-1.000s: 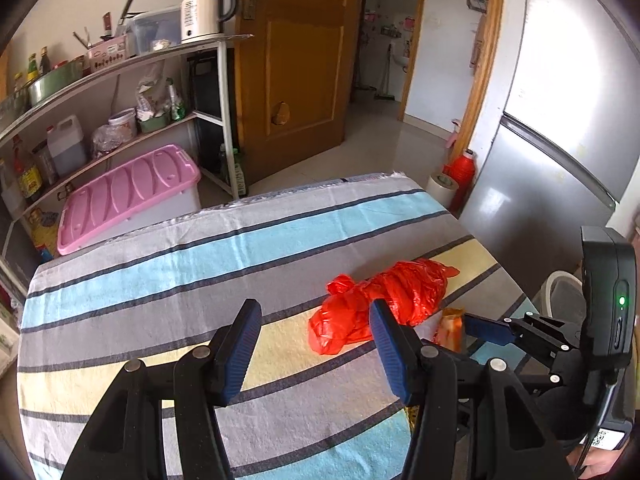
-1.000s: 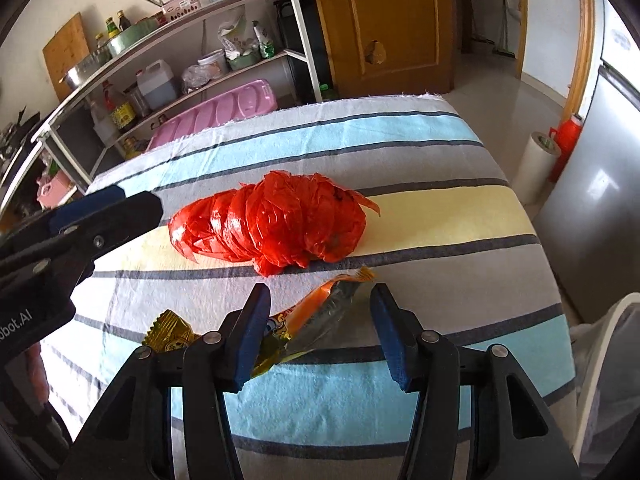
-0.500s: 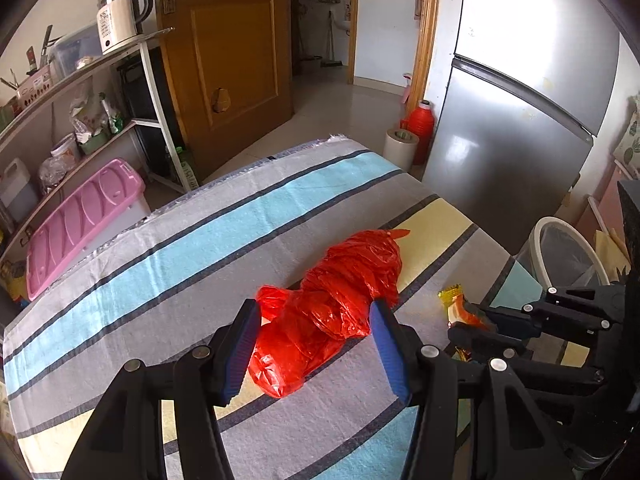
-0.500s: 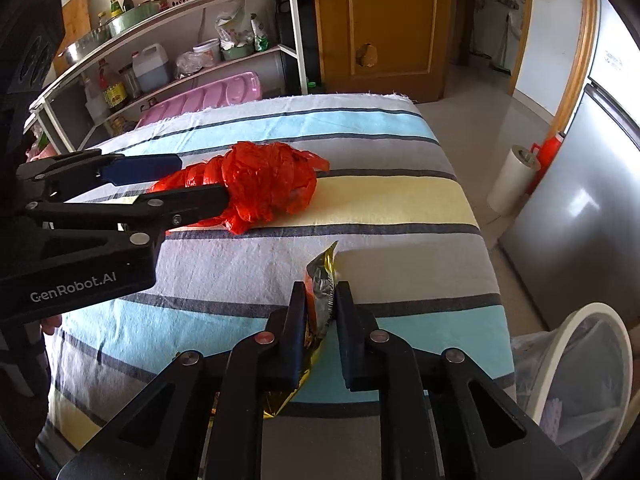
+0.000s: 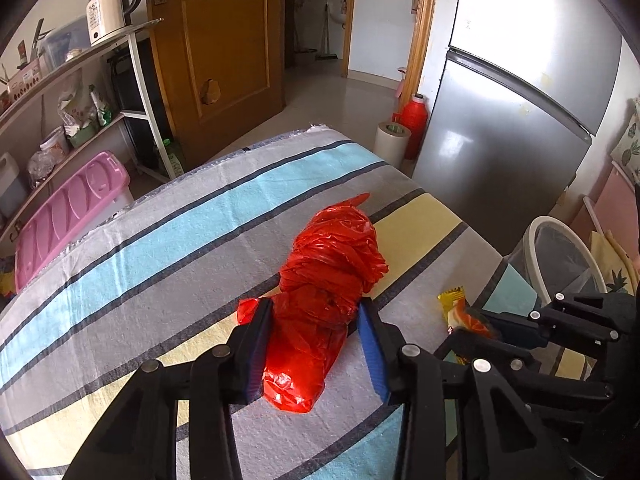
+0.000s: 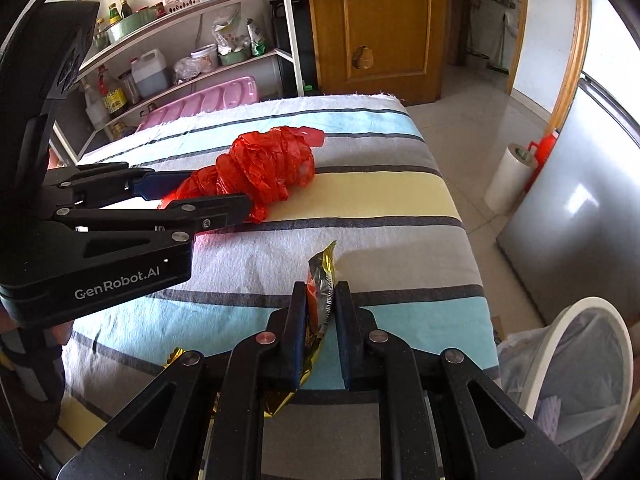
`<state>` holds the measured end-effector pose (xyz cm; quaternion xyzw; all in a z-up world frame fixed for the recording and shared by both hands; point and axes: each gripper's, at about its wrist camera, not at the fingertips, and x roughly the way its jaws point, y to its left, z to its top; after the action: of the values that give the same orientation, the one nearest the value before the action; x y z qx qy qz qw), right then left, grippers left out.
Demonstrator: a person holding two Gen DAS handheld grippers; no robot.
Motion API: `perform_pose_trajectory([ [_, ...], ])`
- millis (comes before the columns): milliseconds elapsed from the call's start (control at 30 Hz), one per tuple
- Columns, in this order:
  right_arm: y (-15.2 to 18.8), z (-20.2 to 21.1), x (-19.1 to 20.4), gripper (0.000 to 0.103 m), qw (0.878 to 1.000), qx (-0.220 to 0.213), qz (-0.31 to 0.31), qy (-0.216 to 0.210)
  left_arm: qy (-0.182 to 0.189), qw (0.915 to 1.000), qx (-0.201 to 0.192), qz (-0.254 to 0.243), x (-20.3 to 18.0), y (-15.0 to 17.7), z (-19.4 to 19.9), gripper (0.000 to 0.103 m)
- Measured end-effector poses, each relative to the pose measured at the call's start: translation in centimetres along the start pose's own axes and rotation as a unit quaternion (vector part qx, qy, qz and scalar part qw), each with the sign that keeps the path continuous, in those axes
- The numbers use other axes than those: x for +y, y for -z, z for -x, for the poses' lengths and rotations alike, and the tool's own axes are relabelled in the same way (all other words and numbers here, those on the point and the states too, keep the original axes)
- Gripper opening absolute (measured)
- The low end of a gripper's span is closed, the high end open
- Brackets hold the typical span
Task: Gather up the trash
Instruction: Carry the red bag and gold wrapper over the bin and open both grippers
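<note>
Pinching a gold snack wrapper (image 6: 319,280) upright above the striped tablecloth (image 6: 400,216), the right gripper (image 6: 320,312) is clamped; the left gripper (image 5: 316,344) straddles the red plastic bag (image 5: 332,276), spread wide. A white-rimmed bin (image 6: 576,360) stands beside the table.

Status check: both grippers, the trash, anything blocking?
Right gripper shut on snack wrapper. Left gripper open, straddling red plastic bag on the table. Bin at right, path unobstructed.
</note>
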<state>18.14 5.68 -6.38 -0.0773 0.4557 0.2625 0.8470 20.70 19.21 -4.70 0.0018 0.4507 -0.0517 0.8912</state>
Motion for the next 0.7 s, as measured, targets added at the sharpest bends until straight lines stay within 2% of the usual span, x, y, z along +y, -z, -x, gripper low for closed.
perform_pose_trajectory([
  [167,0.1,0.7,-0.2,0.012,1.000,-0.009,-0.005,-0.001,-0.002,1.0000,-0.003,0.000,-0.5,0.1,0.7,0.039],
  [567,1.5,3.6,-0.7,0.007,0.999,-0.039,-0.017,-0.012,0.006,0.9995,-0.030,0.001,-2.8,1.2,4.9,0.039],
  [700,2.1,5.0,-1.3,0.007,0.998,-0.051,-0.024,-0.014,-0.002,0.9992,-0.039,-0.008,-3.9,1.7,6.3,0.039],
])
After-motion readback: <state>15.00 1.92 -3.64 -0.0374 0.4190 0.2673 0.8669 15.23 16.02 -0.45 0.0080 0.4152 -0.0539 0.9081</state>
